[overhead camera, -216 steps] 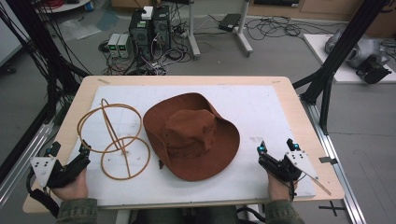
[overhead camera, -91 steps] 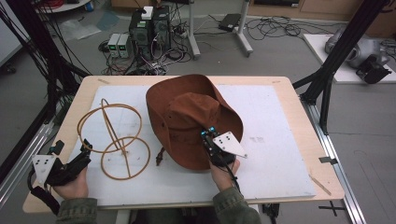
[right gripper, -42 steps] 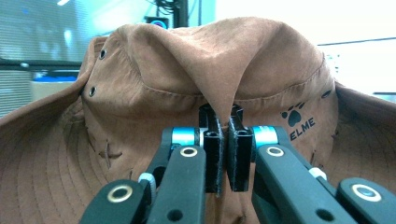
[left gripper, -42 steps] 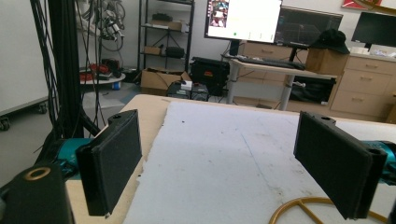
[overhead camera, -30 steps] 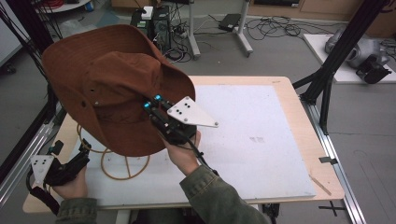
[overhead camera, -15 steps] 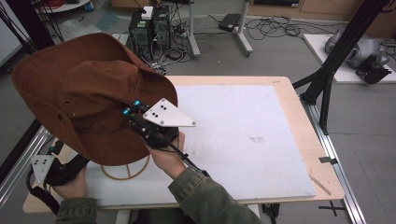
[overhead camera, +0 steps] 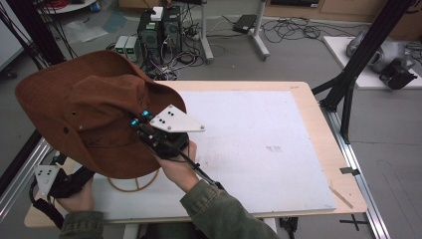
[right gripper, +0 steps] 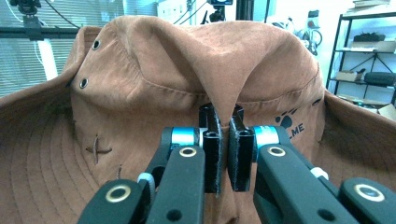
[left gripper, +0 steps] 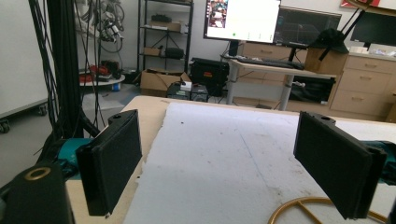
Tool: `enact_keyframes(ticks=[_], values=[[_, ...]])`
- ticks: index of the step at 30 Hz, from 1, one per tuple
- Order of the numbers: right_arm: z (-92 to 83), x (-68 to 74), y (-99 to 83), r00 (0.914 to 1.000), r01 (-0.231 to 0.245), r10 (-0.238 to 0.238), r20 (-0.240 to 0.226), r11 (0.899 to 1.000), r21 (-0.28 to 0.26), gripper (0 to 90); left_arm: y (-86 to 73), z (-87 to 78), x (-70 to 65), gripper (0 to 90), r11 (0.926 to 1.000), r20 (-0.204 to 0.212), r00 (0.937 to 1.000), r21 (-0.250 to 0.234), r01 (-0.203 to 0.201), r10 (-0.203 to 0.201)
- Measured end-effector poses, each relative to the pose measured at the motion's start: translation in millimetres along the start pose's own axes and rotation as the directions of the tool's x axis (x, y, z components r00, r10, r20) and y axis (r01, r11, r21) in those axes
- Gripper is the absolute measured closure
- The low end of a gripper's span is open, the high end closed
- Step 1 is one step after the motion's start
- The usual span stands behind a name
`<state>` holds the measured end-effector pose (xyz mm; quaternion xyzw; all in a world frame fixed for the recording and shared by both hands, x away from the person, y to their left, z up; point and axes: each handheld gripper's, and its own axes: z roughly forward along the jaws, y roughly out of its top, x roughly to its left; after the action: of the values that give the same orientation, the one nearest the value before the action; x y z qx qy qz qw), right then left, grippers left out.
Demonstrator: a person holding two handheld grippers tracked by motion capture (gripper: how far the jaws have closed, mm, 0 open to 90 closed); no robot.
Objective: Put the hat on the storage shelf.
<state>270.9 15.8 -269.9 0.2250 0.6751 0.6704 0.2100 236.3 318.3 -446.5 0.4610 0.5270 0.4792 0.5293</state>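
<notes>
A brown suede hat (overhead camera: 87, 112) hangs in the air over the table's left side. My right gripper (overhead camera: 141, 123) is shut on a pinched fold of the hat's crown (right gripper: 219, 60). Its jaws press the fabric between them in the right gripper view (right gripper: 223, 140). Under the hat a gold wire stand (overhead camera: 134, 185) shows part of its base ring, the rest hidden. My left gripper (overhead camera: 64, 172) rests at the table's front left corner, open with nothing between its pads (left gripper: 112, 163), and the ring's edge (left gripper: 299, 207) lies just ahead of it.
A white mat (overhead camera: 259, 144) covers most of the wooden table (overhead camera: 323, 129). Black frame posts (overhead camera: 348, 74) stand at the right and left. Computers and cables (overhead camera: 164, 30) sit on the floor beyond the far edge.
My right gripper took hold of the hat at the table's middle, lifted it and carried it left over the wire stand. In the last half second it drifted slightly right and lower. The left gripper stayed put.
</notes>
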Motion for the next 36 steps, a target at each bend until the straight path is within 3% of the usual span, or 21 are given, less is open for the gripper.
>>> enact_keyframes(ticks=[7, 14, 20, 21, 24, 27, 28, 32, 36], values=[[2.5, -2.1, -0.2, 0.9993, -0.003, 0.005, -0.037, 0.999, 0.041, 86.2, 0.0, 0.0, -0.3, 15.5, 1.0, 0.0, 1.0, 0.001, -0.002, 0.002], [2.0, -4.3, -0.9, 0.9992, -0.004, 0.006, -0.04, 0.998, 0.069, 83.7, -0.1, 0.1, -0.5, 15.5, 1.0, 0.0, 1.0, 0.001, -0.003, 0.003], [-0.4, -6.6, -1.1, 0.9988, 0.004, 0.0, -0.048, 0.996, 0.088, 75.1, -0.3, 0.2, -0.5, 15.5, 1.0, 0.001, 1.0, 0.001, 0.0, 0.0], [-0.8, -6.5, -1.3, 0.9984, 0.017, -0.012, -0.056, 0.996, 0.093, 68.3, -0.3, 0.2, -0.5, 15.5, 1.0, -0.001, 1.0, 0.002, 0.0, 0.0], [-2.0, -6.4, -1.6, 0.9972, 0.024, -0.018, -0.072, 0.996, 0.089, 61.5, -0.5, 0.2, -0.2, 15.5, 1.0, 0.0, 1.0, 0.003, 0.002, -0.002], [-4.2, -7.3, -2.5, 0.9973, 0.019, -0.013, -0.073, 0.997, 0.078, 41.0, -0.5, -0.2, 0.5, 15.5, 1.0, -0.001, 1.0, 0.004, 0.002, -0.002], [-4.2, -7.3, -2.5, 0.9973, 0.019, -0.013, -0.073, 0.997, 0.078, 41.0, -0.5, -0.2, 0.6, 15.5, 1.0, -0.002, 1.0, 0.003, 0.004, -0.004], [-11.9, -9.1, -2.6, 0.9983, 0.005, -0.003, -0.059, 1.0, 0.027, 21.7, -0.8, -0.1, 0.8, 15.4, 1.0, -0.004, 1.0, 0.004, 0.005, -0.005], [-17.7, -9.2, -1.6, 0.998, 0.017, -0.018, -0.061, 1.0, -0.008, 19.3, -0.7, -0.2, 0.6, 15.4, 1.0, -0.004, 1.0, 0.004, 0.003, -0.003]])
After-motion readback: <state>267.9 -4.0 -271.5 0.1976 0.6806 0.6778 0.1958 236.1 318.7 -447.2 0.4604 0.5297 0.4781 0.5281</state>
